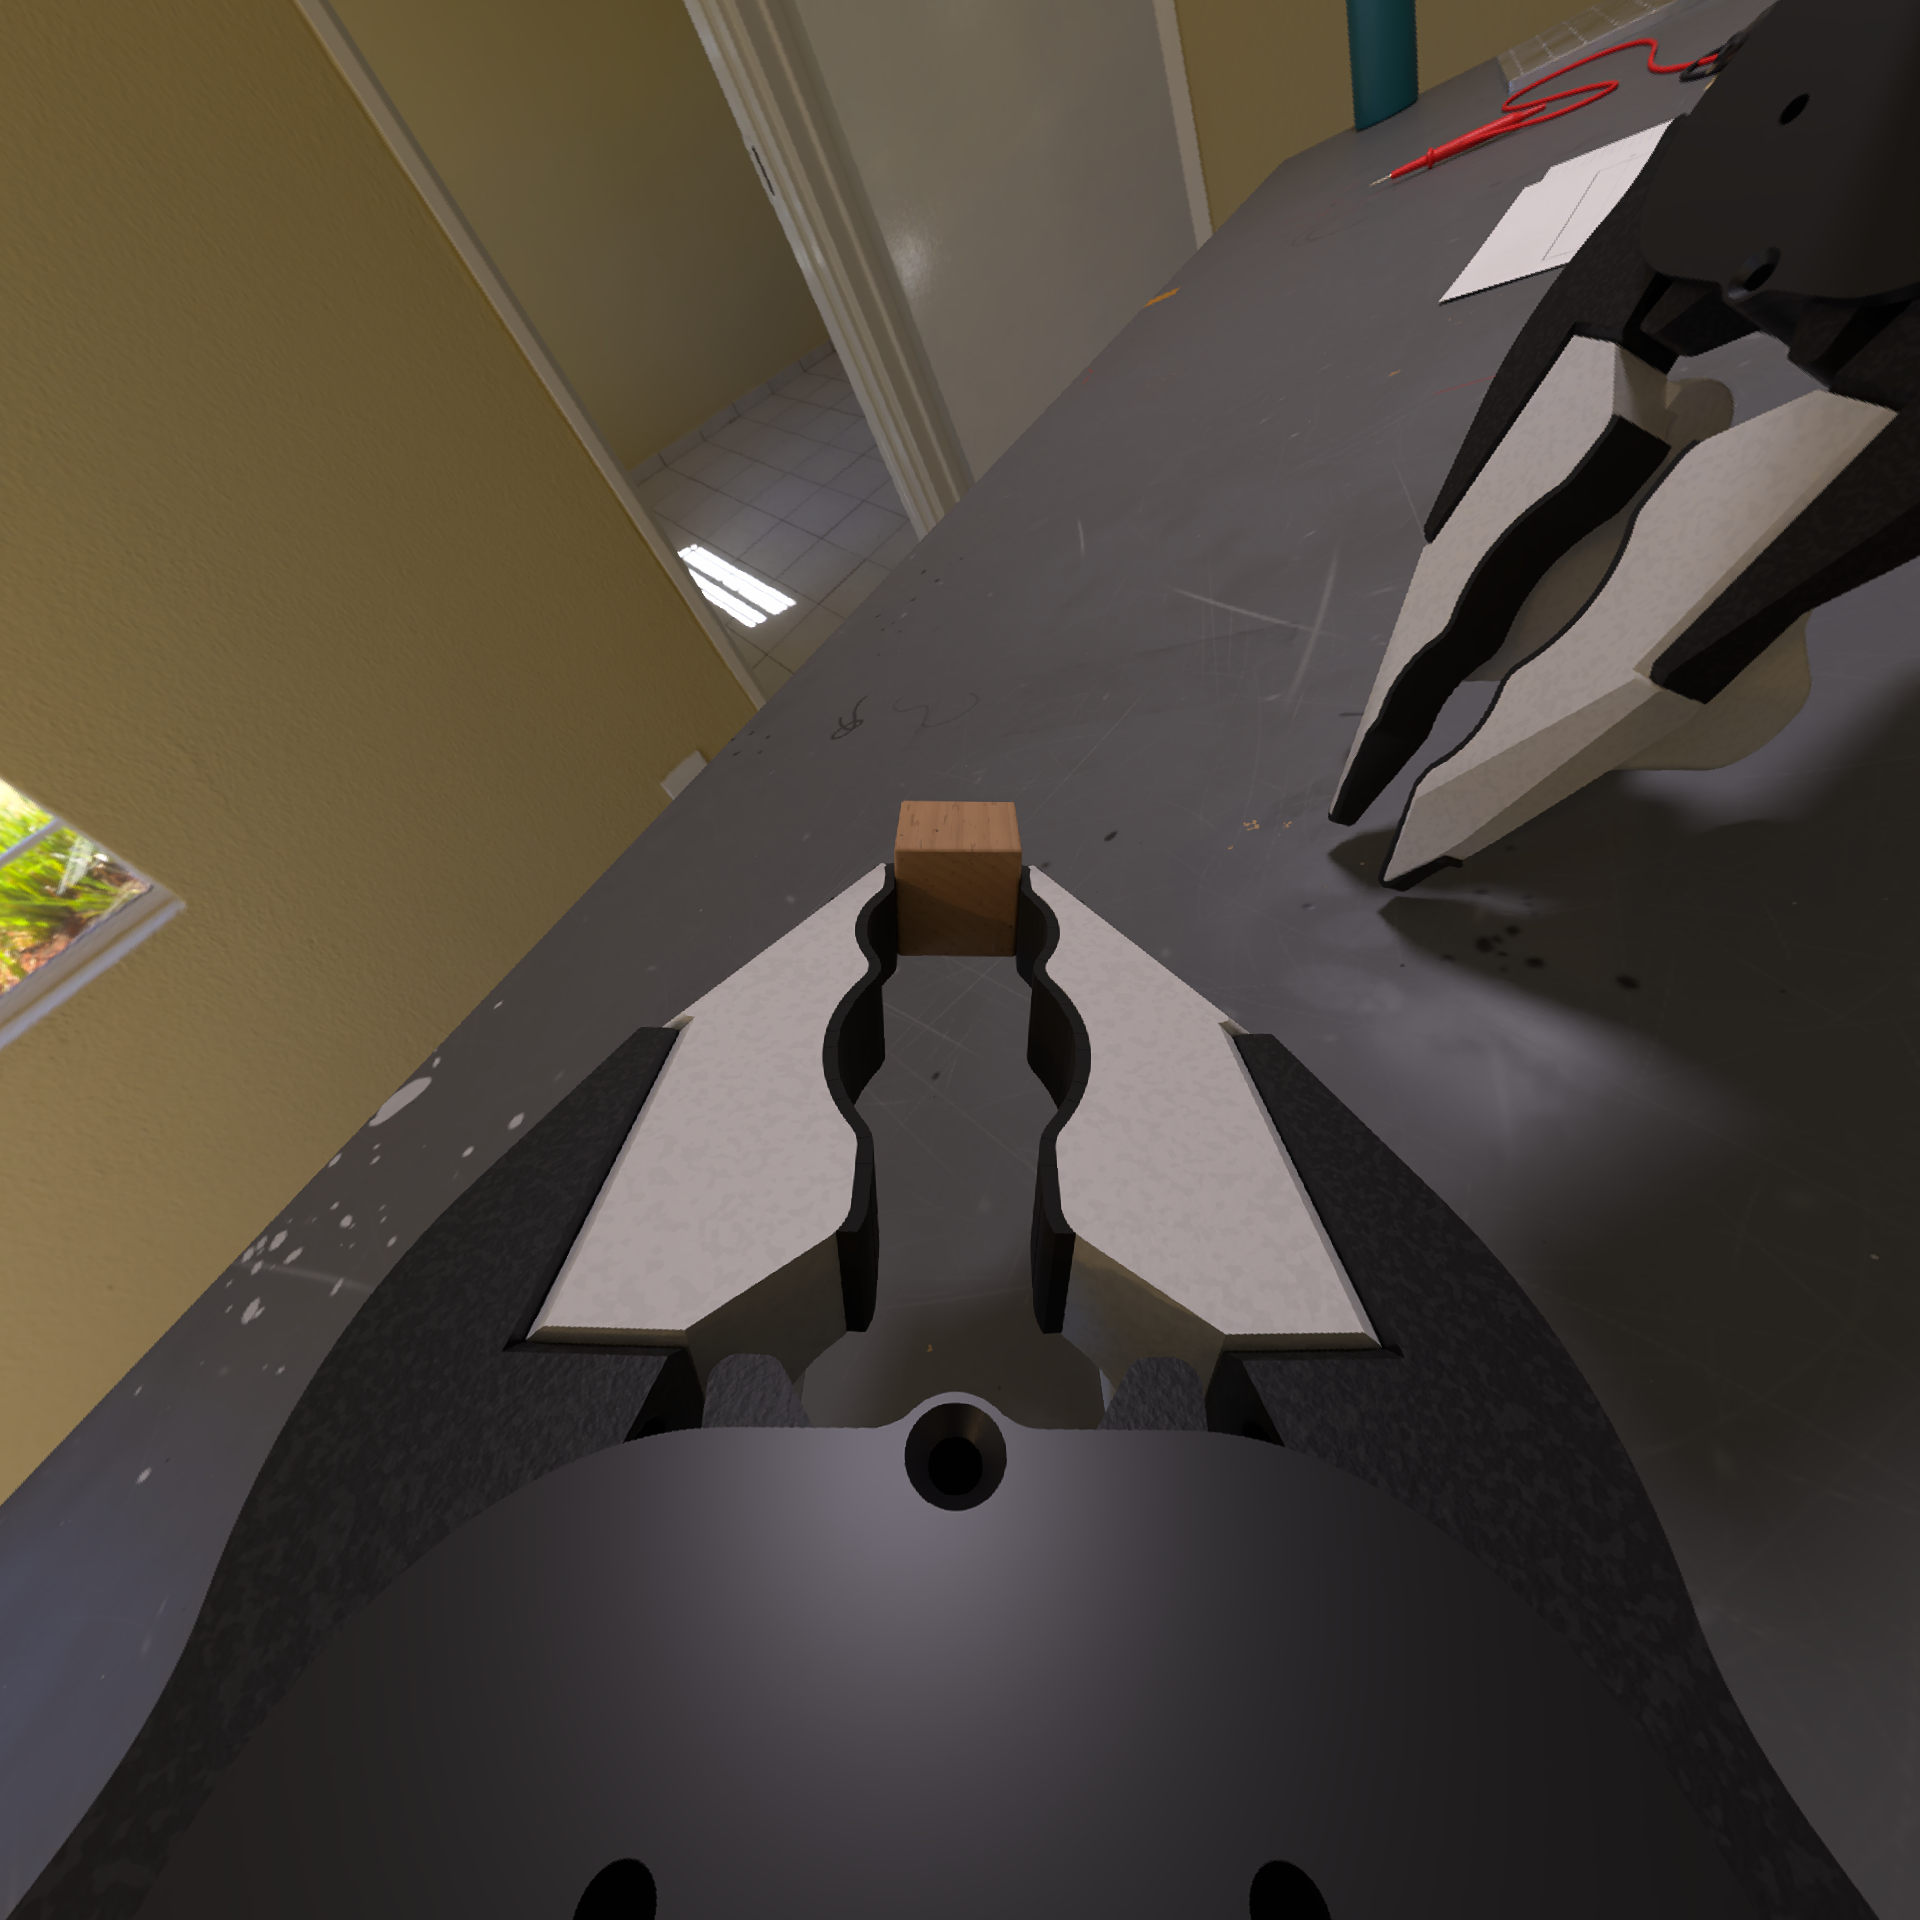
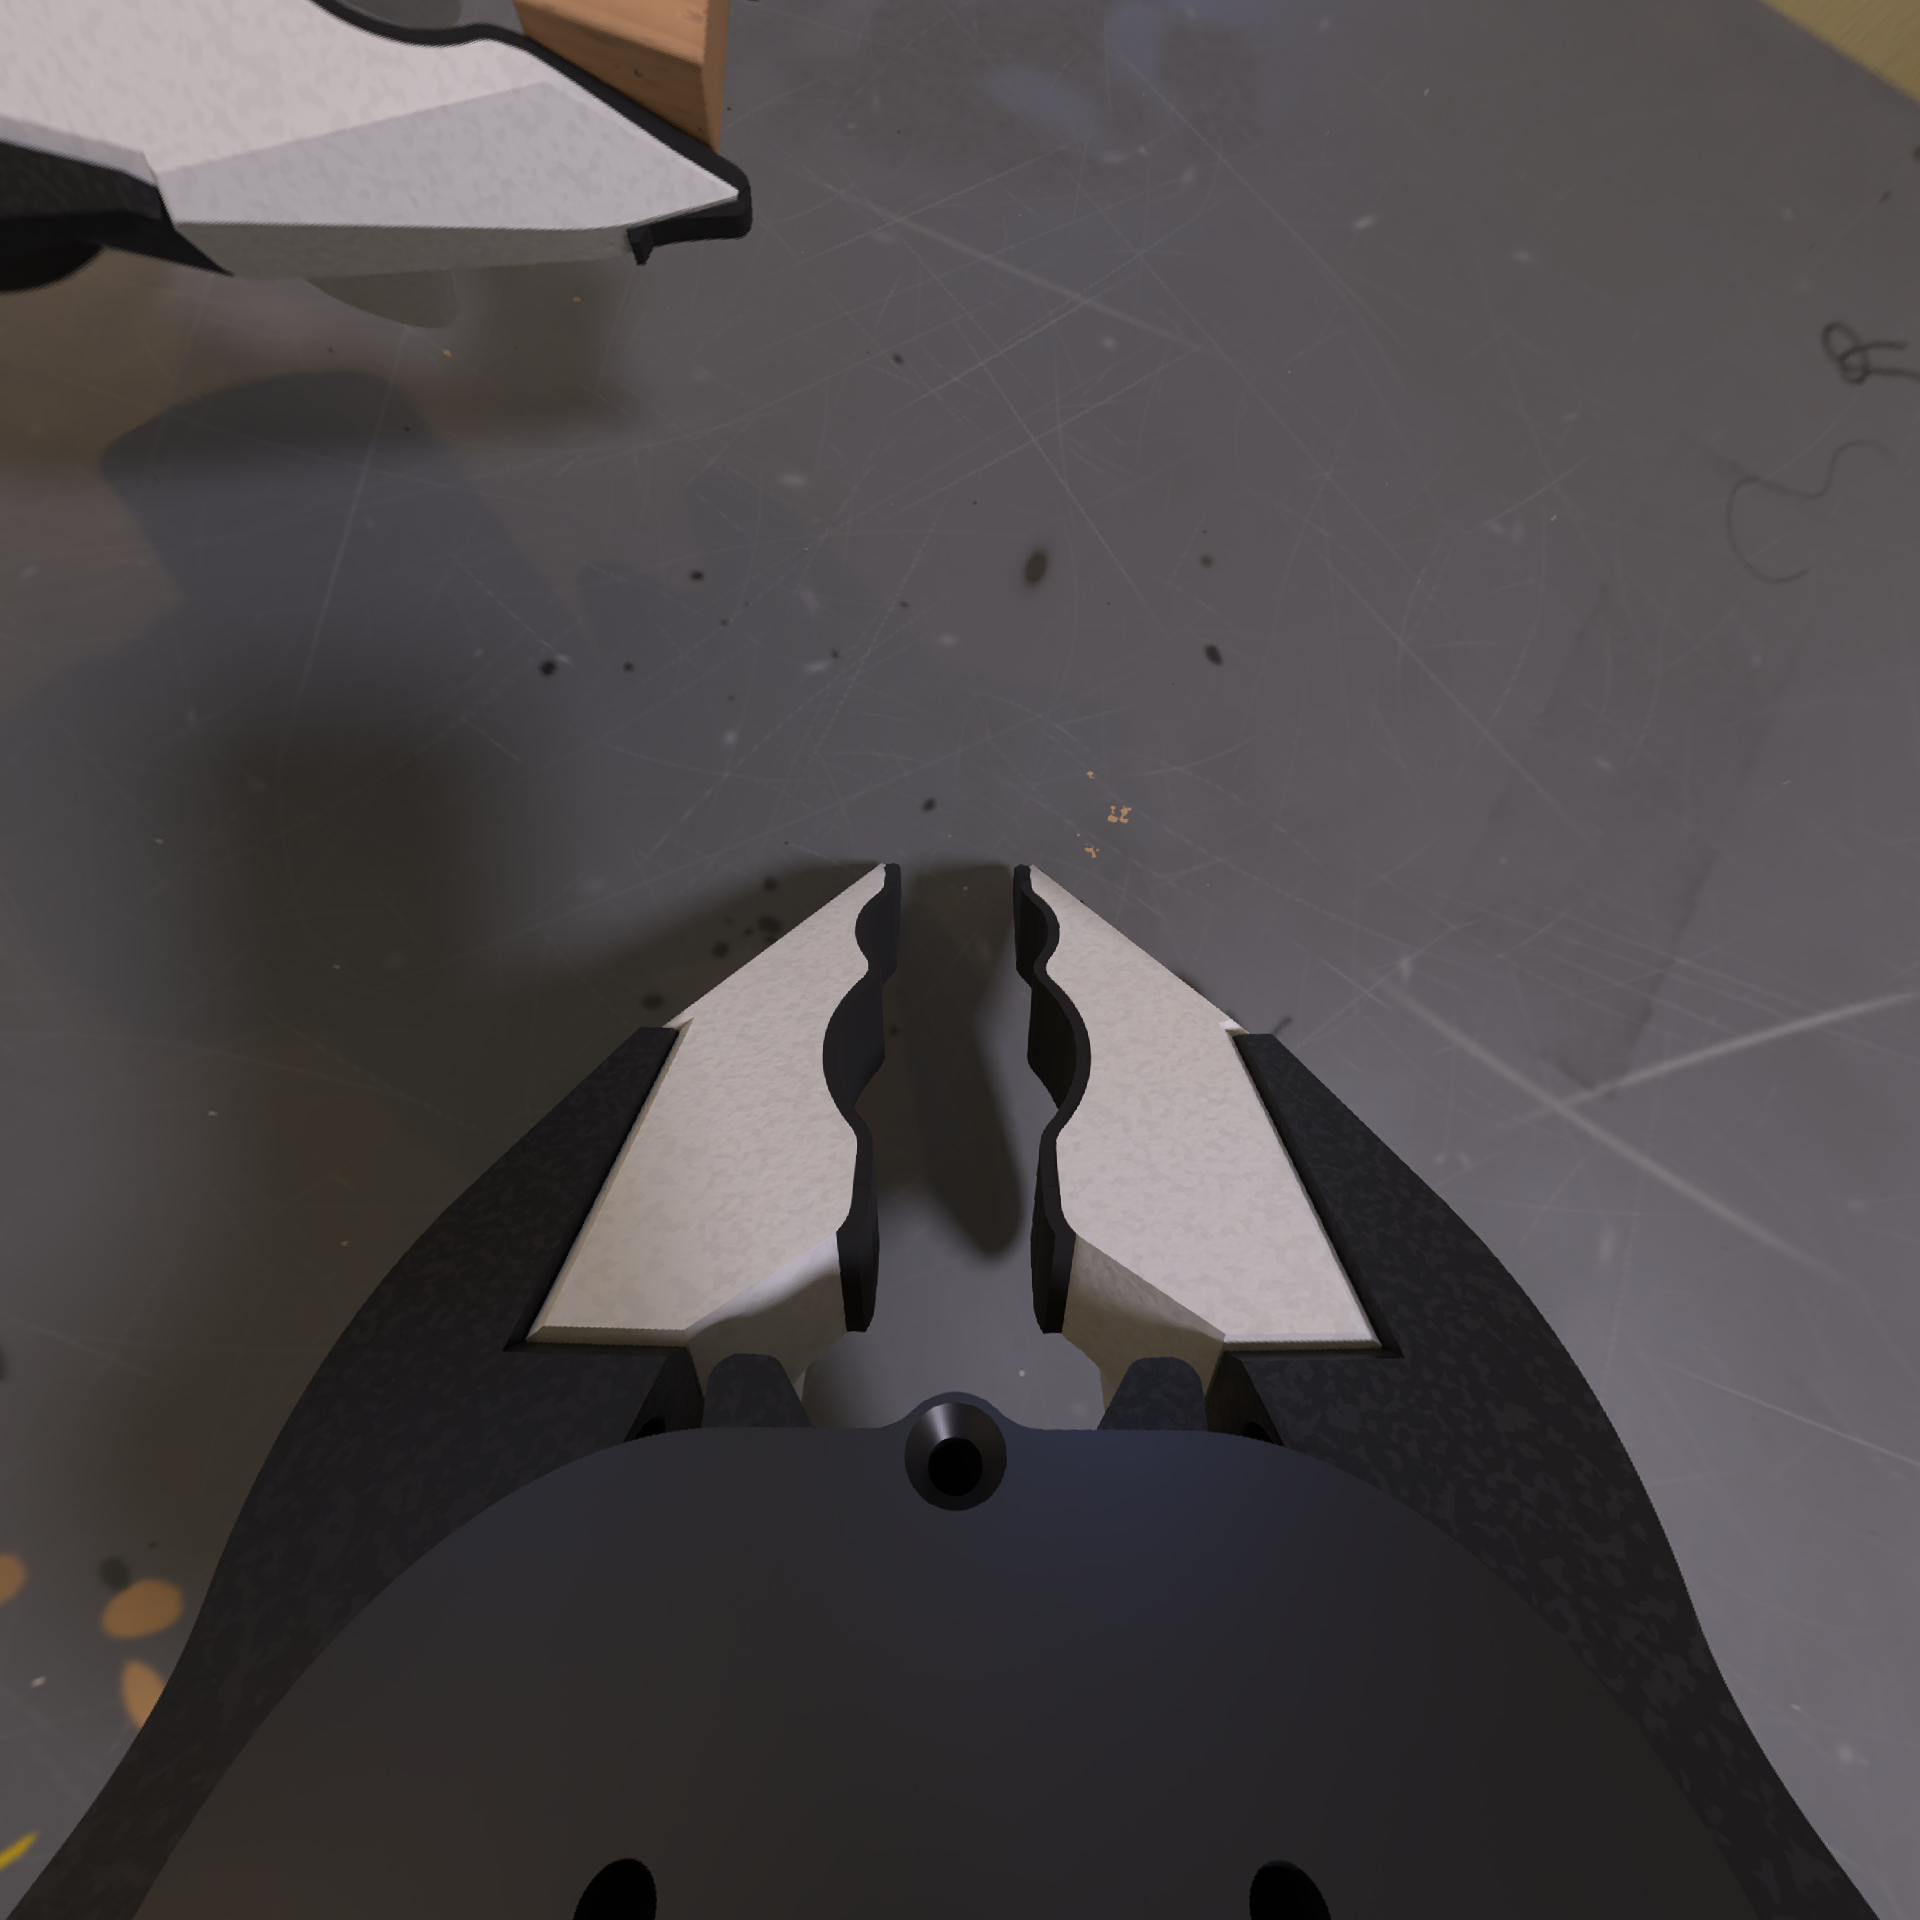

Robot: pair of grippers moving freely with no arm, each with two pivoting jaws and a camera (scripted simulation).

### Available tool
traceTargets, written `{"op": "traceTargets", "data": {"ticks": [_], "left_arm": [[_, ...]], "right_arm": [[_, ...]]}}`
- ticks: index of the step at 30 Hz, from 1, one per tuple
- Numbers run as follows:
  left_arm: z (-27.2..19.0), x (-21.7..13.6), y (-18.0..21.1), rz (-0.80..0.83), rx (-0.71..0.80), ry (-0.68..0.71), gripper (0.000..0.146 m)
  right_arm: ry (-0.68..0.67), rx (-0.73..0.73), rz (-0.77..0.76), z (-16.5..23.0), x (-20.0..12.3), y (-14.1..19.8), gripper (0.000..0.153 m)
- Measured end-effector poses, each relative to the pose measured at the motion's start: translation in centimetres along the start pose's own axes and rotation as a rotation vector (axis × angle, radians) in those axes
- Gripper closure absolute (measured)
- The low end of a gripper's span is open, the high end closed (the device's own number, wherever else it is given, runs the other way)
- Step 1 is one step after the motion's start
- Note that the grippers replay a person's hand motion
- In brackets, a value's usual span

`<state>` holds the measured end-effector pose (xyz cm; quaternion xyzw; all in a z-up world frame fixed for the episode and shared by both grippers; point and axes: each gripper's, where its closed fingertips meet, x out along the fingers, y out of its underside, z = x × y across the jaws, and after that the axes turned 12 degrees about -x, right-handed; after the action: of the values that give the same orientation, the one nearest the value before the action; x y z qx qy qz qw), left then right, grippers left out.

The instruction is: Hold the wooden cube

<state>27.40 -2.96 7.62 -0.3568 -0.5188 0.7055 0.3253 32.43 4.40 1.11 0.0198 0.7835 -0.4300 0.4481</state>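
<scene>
The wooden cube is a small light-brown block pinched between the tips of my left gripper, which is shut on it above the dark grey table. In the right wrist view the cube shows at the top left, behind one white finger of the left gripper. My right gripper is slightly open and empty, its tips close above the table. It also shows in the left wrist view, to the right of the cube and apart from it.
A white sheet of paper, a red cable and a teal cylinder lie at the far end of the table. The table's edge runs along a yellow wall with a doorway on the left.
</scene>
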Motion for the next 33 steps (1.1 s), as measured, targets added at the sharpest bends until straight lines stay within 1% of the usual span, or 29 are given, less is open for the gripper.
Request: {"op": "traceTargets", "data": {"ticks": [3,6,10,12,14,17,19,22,26,28,33], "left_arm": [[0.00,-0.02,0.01,0.000,-0.002,0.000,0.125],[-0.01,-0.02,0.01,0.000,-0.002,0.001,0.125],[-0.01,-0.03,0.01,0.000,-0.003,0.002,0.125],[-0.01,-0.04,0.00,0.000,-0.003,0.003,0.125],[-0.01,-0.05,0.00,-0.001,-0.003,0.003,0.125],[-0.02,-0.06,-0.01,-0.001,-0.005,0.004,0.125],[-0.03,-0.04,0.01,0.001,-0.004,0.005,0.125],[-0.05,-0.04,0.01,0.000,-0.002,0.005,0.125],[-0.07,-0.03,0.01,0.001,-0.002,0.007,0.125],[-0.08,-0.03,0.01,0.001,-0.001,0.007,0.125],[-0.09,-0.03,0.00,0.000,-0.002,0.009,0.125]], "right_arm": [[-0.026,0.051,-0.010,0.05,0.06,-0.06,0.132],[-0.015,0.077,0.001,-0.12,0.06,0.00,0.133],[0.047,0.063,0.048,-0.54,-0.02,0.25,0.133],[0.045,0.063,0.052,-0.49,0.02,0.21,0.133],[0.040,0.054,0.049,-0.41,0.05,0.16,0.137],[0.054,-0.001,0.048,-0.23,-0.01,0.10,0.139],[0.053,-0.014,0.046,0.02,-0.15,0.11,0.136],[0.043,0.027,0.040,0.15,-0.30,0.25,0.130],[0.027,0.081,0.015,-0.05,-0.04,0.15,0.129],[0.009,0.050,0.011,-0.06,0.07,0.03,0.130],[-0.086,-0.045,0.007,0.09,0.00,0.03,0.131]]}}
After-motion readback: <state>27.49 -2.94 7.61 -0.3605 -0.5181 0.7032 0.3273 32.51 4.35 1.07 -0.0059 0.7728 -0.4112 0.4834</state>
